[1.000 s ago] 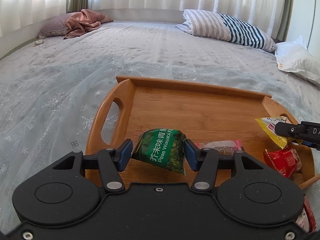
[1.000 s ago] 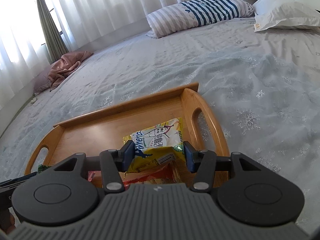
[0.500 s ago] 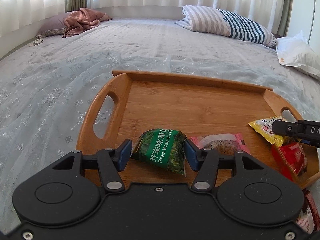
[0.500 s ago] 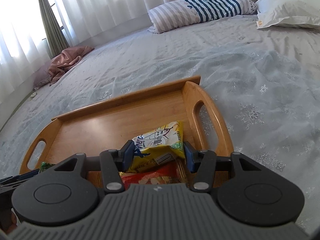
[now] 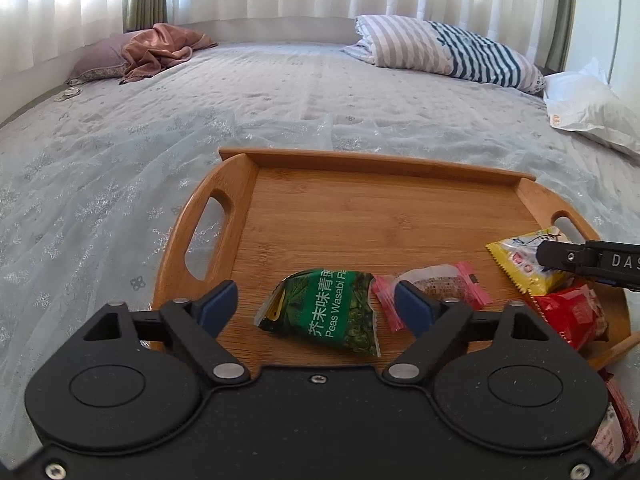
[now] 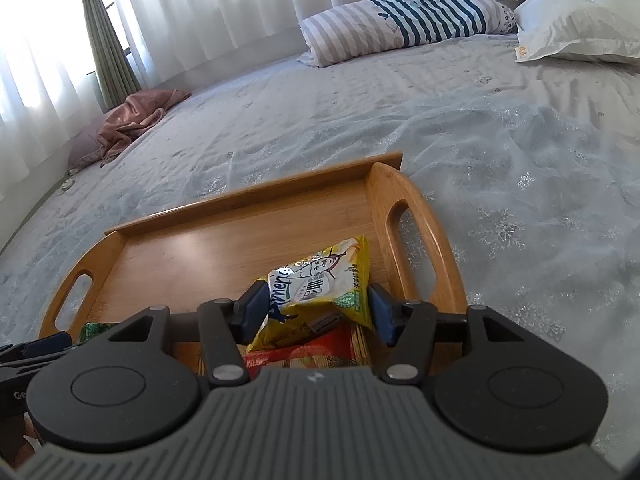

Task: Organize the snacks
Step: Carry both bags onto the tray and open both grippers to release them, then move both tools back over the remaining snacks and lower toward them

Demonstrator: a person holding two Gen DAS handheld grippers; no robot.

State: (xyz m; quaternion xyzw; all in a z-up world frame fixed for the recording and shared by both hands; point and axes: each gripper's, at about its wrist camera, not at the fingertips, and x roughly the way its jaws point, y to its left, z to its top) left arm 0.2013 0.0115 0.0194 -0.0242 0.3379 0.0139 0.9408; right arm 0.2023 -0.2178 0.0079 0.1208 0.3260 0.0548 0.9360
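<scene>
A wooden tray [image 5: 360, 216] with cut-out handles lies on the bed. My left gripper [image 5: 316, 306] is open; a green wasabi-peas packet [image 5: 332, 312] lies on the tray between its spread fingers. A pink wrapped snack [image 5: 436, 284] and a red packet [image 5: 568, 314] lie to the right. My right gripper [image 6: 316, 310] is shut on a yellow snack packet [image 6: 320, 284] over the tray's right end [image 6: 420, 216], above the red packet [image 6: 308, 350]. The yellow packet [image 5: 524, 260] and a right finger [image 5: 588, 260] show in the left wrist view.
The bed has a pale grey snowflake cover [image 5: 100, 184]. A striped pillow [image 5: 448, 52], a white pillow [image 5: 592, 108] and a pink blanket on a pillow [image 5: 152, 48] lie at the far side under curtains. More packets [image 5: 616, 424] lie off the tray's near right corner.
My left gripper has opened and let go of the green packet, which now lies on the tray. Both grippers have drawn back a little; the right still holds the yellow packet.
</scene>
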